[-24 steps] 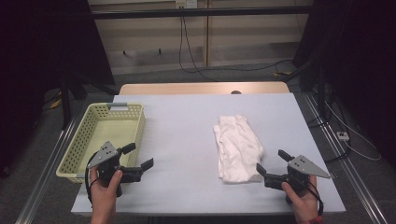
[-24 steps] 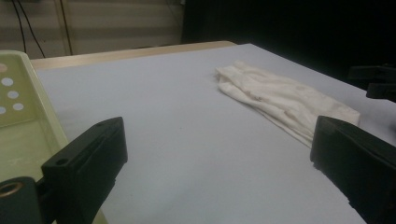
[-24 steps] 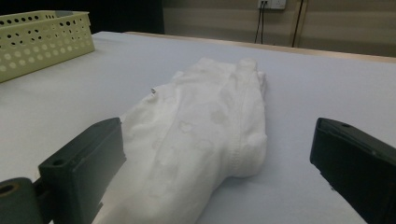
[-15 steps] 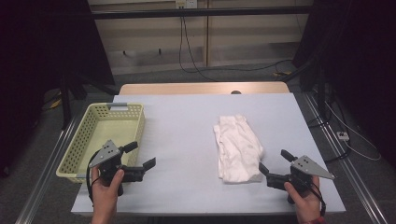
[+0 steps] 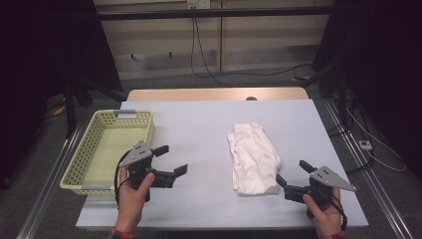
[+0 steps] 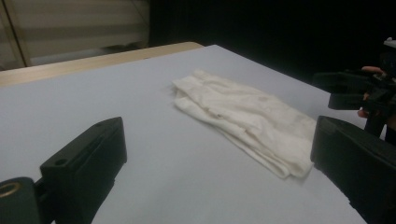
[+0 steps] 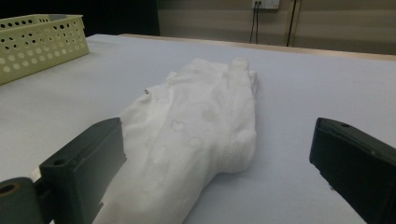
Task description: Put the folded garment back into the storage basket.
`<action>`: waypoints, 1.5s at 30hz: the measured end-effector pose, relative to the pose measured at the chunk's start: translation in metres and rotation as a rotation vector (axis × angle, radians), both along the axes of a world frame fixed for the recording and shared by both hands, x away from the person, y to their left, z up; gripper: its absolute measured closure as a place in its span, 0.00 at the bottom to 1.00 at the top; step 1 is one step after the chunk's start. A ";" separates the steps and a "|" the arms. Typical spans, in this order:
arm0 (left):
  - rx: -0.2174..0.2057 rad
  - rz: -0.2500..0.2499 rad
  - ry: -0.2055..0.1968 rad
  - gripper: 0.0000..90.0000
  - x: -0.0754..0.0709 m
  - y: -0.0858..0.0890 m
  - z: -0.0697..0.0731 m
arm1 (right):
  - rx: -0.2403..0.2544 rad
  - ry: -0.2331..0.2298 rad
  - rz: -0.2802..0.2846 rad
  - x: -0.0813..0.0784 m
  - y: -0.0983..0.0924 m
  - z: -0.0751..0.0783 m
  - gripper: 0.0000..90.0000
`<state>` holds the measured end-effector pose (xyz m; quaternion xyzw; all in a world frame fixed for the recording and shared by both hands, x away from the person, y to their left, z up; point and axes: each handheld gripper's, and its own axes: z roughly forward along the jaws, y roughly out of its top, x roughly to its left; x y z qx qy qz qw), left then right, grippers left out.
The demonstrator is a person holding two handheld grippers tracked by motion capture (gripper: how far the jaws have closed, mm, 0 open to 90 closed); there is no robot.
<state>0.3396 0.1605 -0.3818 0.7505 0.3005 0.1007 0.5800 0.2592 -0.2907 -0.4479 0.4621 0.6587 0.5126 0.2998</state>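
High view: folded, rumpled white cloth [image 5: 253, 158]

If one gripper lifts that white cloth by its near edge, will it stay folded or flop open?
The cloth looks soft and creased, with loosely stacked layers, so it would probably droop and partly unfold. It seems thin and light, so lifting should take little force. Pushed across the smooth table, it may bunch up rather than slide whole.

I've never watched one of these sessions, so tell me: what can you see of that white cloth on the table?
The white folded cloth looks like soft cotton fabric, perhaps a garment, with faint printed shapes and a stitched seam. It lies flat, rumpled and layered, lengthwise on the right half of the pale grey table. Only the table touches it; the right gripper sits just beside its near corner.
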 end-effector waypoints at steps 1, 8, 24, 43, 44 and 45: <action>0.000 0.000 0.000 0.04 0.000 0.000 0.000 | 0.001 0.002 0.001 0.000 0.000 0.000 0.04; 0.037 -0.032 0.024 0.04 0.017 -0.028 -0.004 | 0.002 0.010 -0.004 0.000 -0.002 -0.002 0.04; 0.088 -0.005 0.109 0.05 0.060 -0.066 -0.023 | 0.001 0.008 -0.008 0.001 -0.003 -0.002 0.04; 0.215 0.015 0.212 0.08 0.106 -0.140 -0.061 | -0.003 0.011 -0.007 0.002 -0.003 -0.002 0.04; 0.226 0.020 0.218 0.10 0.106 -0.146 -0.063 | -0.003 0.012 -0.008 0.002 -0.004 -0.003 0.04; 0.232 0.018 0.221 0.10 0.107 -0.149 -0.064 | -0.003 0.012 -0.008 0.002 -0.004 -0.003 0.04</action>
